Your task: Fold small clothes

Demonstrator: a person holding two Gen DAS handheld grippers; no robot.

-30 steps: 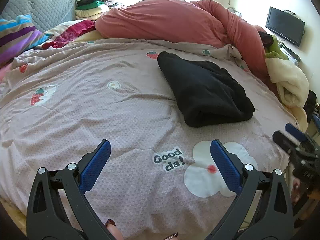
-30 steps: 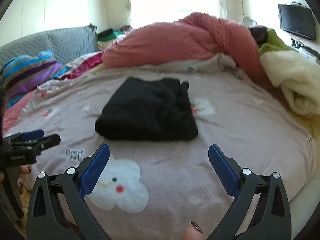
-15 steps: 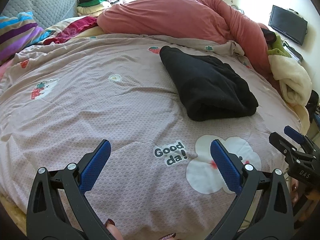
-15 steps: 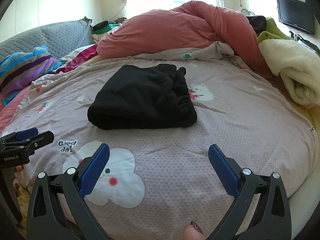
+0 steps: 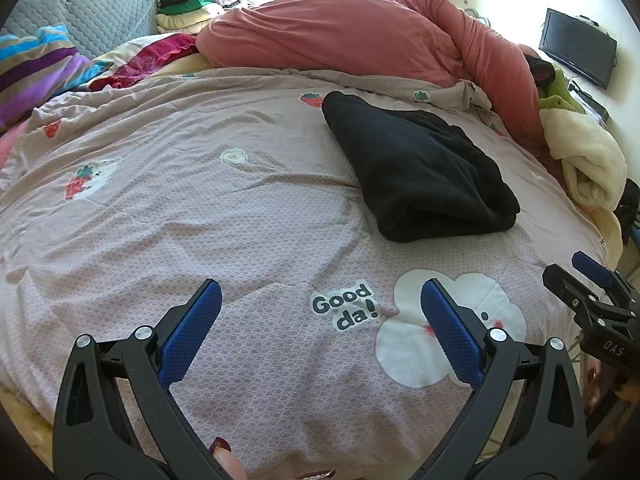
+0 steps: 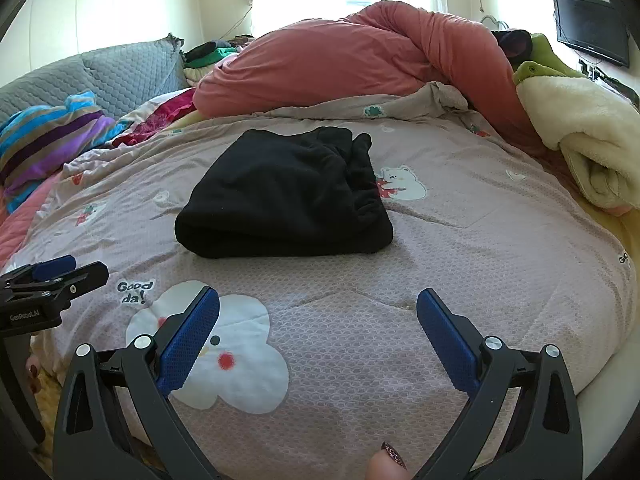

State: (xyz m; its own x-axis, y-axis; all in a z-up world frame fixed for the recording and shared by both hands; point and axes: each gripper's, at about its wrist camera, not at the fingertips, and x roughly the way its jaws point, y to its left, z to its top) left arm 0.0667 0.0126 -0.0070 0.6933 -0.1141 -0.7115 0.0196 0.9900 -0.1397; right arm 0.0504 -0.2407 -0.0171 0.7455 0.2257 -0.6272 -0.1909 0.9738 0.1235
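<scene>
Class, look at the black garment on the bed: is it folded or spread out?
Folded. The black garment lies as a compact stacked bundle on the bedspread, with a rounded fold and layered edges along its near side.

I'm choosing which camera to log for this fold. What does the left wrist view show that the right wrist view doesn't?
Only the left wrist view shows the strawberry print behind the black garment and the right gripper at its edge. Only the right wrist view shows the bear print beside the garment and the left gripper. Both show the folded garment on the pink bedspread, the Good da! print, and open, empty jaws.
</scene>
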